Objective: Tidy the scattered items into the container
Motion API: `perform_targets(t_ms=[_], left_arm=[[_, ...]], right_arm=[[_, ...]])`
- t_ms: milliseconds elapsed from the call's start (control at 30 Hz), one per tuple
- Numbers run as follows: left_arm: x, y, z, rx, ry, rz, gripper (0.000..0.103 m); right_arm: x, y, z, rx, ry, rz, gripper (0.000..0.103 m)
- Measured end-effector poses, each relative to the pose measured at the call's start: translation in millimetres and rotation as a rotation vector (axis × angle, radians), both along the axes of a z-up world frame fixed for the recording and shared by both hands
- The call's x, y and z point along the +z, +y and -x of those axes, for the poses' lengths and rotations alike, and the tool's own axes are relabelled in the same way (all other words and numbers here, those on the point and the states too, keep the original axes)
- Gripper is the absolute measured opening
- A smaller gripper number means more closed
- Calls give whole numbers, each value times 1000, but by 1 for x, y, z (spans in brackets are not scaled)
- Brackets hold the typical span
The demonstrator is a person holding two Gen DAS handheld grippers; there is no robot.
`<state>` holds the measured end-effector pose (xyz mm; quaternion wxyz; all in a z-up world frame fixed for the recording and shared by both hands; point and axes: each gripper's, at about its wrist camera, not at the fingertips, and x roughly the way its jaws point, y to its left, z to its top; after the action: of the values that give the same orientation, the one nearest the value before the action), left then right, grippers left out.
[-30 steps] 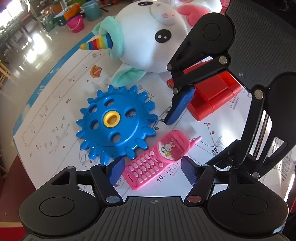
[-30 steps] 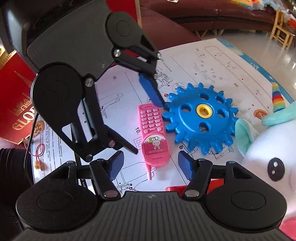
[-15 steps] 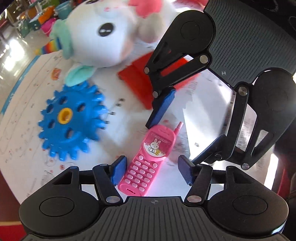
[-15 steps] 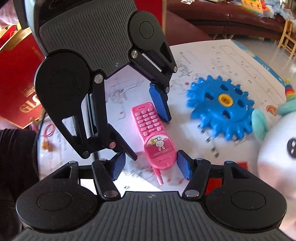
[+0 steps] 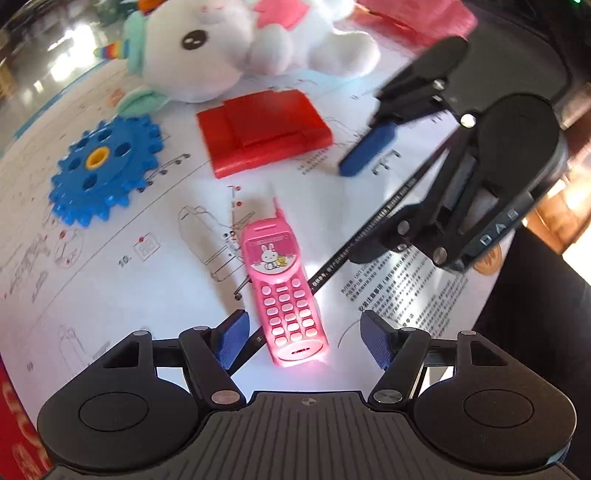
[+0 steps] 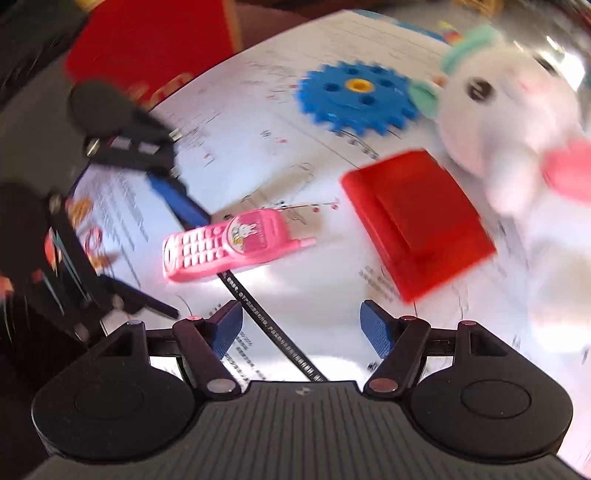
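Observation:
A pink toy phone (image 5: 284, 291) lies flat on the white printed sheet (image 5: 110, 258), its lower end between the open fingers of my left gripper (image 5: 304, 341). It also shows in the right wrist view (image 6: 229, 245). My right gripper (image 6: 301, 330) is open and empty, apart from the phone, with the red flat block (image 6: 417, 221) ahead of it to the right. A blue toy gear (image 5: 99, 170) and a white plush unicorn (image 5: 221, 48) lie further back. The right gripper shows in the left wrist view (image 5: 373, 195).
A red box (image 6: 147, 48) stands past the sheet's far left edge in the right wrist view. A pink thing (image 5: 413, 18) lies behind the plush. The sheet's right edge drops to dark floor (image 5: 535, 295).
The right gripper has pulled back and swung right, away from the phone. The left gripper has turned so the phone now points straight ahead between its fingers. Both stay open.

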<state>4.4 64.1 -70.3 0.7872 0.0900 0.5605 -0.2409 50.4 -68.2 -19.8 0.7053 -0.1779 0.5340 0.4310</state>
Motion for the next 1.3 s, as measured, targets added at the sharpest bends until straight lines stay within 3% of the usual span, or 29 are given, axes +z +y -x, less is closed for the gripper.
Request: perform_targets(t_ms=[167, 267, 400, 533, 767, 967, 1300], left_arm=[[2, 3, -2, 262, 15, -16, 81], [5, 0, 9, 336, -17, -18, 83], [1, -7, 13, 361, -44, -69, 88], [-3, -11, 16, 366, -59, -91, 93], [-6, -5, 14, 415, -73, -39, 98], [-5, -1, 19, 445, -118, -24, 91], [-1, 5, 21, 500, -113, 5, 90]], right_arm=[[2, 4, -9, -246, 133, -28, 77], [2, 5, -17, -418, 219, -17, 82], [-2, 10, -20, -555, 315, -21, 84], [-2, 19, -16, -609, 300, 5, 85], [-6, 29, -16, -682, 358, 24, 89], [-3, 38, -12, -714, 269, 75, 84], [-5, 34, -16, -778, 295, -17, 83]])
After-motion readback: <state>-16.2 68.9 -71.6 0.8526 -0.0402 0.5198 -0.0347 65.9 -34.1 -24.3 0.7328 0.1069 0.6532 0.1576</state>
